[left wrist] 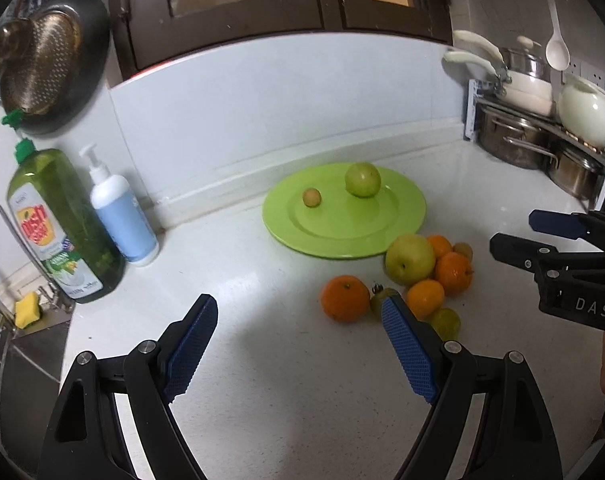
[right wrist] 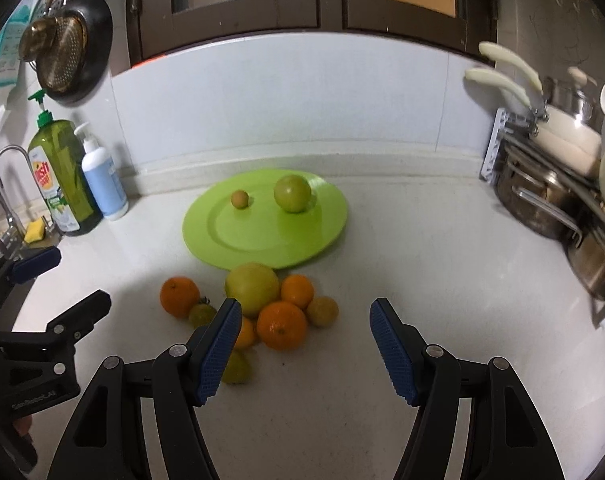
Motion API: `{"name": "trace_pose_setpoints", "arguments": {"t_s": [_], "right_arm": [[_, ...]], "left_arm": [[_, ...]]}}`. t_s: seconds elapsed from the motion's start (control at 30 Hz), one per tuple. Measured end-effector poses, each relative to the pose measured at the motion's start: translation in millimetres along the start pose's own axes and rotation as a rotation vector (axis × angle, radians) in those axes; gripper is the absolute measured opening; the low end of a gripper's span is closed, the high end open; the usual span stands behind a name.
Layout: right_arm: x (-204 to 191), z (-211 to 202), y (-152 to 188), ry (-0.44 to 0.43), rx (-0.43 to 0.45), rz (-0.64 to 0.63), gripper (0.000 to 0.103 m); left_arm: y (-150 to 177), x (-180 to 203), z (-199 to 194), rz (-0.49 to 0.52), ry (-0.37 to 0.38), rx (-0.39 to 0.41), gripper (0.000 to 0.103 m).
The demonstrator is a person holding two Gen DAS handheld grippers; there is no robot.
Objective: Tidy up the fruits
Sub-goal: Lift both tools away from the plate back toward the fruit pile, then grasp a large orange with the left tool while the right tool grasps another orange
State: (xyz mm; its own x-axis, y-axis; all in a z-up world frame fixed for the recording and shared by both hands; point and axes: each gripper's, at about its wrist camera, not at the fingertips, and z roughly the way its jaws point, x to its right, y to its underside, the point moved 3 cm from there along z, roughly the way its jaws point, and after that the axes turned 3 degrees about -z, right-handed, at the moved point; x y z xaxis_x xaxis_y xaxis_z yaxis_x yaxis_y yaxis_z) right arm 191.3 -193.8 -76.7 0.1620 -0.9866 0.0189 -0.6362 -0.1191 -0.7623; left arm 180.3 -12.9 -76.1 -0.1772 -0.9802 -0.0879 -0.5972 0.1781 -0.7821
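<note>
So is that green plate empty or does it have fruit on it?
Not empty. The plate holds two fruits: a green one and a small yellowish one. The others lie on the counter.

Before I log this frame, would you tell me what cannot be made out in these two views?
- Small green fruit: right wrist view, partly behind the right gripper's left finger; kind unclear.
- Stemmed greenish fruit: left wrist view, half covered by the left gripper's right finger.
- Dish soap bottle label: small print unreadable.
- Pots: right wrist view, blurred, cut by the edge.
</note>
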Motion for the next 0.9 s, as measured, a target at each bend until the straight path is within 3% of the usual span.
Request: {"name": "trace_pose_setpoints", "arguments": {"t_s": [0.27, 0.63, 0.9], "right_arm": [[-3, 26, 11, -0.032, -0.067, 0.017, 0.065], [-7, 49, 14, -0.065, -0.135, 0.037, 0.057], [-7, 58, 16, -0.081, -0.160, 0.055, 0.052]], "left_arm": [[6, 0, 30, 0.011, 0.051, -0.048, 0.078], [8, 7, 59, -0.005, 0.137, -0.100, 0.056], [3, 10, 72, -0.029, 0.176, -0.116, 0.054]]}}
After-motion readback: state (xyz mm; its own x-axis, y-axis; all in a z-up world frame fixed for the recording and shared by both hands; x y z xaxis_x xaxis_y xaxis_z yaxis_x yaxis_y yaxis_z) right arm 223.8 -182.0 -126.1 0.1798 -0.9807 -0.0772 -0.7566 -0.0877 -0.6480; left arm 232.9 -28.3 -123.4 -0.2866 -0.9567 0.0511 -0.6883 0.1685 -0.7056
